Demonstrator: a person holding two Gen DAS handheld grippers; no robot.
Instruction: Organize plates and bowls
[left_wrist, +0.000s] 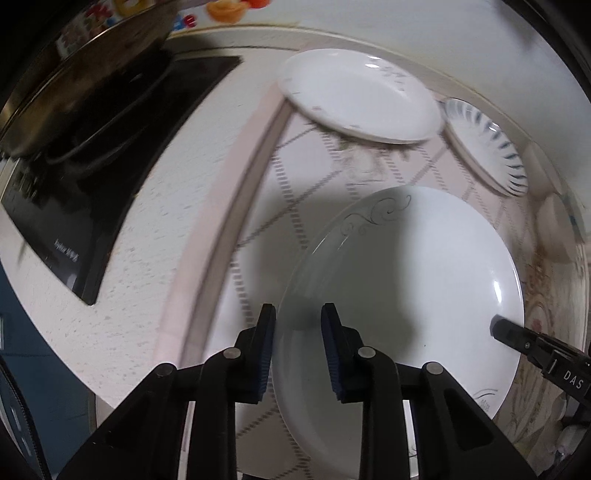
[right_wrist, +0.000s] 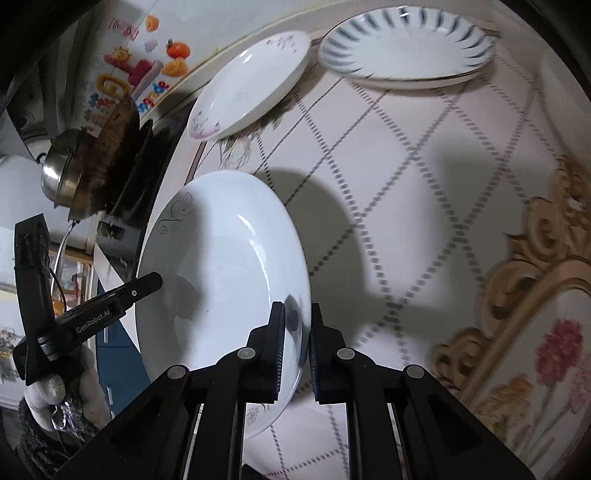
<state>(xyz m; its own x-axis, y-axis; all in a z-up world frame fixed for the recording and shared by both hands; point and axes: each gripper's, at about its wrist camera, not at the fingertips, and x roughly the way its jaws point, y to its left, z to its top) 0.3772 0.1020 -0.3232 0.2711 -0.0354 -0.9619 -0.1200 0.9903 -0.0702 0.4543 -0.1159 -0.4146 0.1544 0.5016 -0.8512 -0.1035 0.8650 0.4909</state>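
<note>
A large white plate with a grey scroll pattern (left_wrist: 413, 280) is held off the table between both grippers; it also shows in the right wrist view (right_wrist: 229, 280). My left gripper (left_wrist: 298, 347) straddles its near rim, jaws not quite pressed on it. My right gripper (right_wrist: 297, 343) is shut on the opposite rim, and its finger shows in the left wrist view (left_wrist: 517, 334). A white plate with faint flowers (left_wrist: 360, 94) (right_wrist: 255, 83) and a blue-striped plate (left_wrist: 487, 146) (right_wrist: 406, 42) lie at the back.
A pink checked tablecloth (right_wrist: 424, 177) covers the table. A black induction hob (left_wrist: 96, 192) with a steel pot (left_wrist: 81, 74) stands to the left. A pale bowl (left_wrist: 557, 229) sits at the right edge. My gloved left hand (right_wrist: 55, 387) shows at the lower left.
</note>
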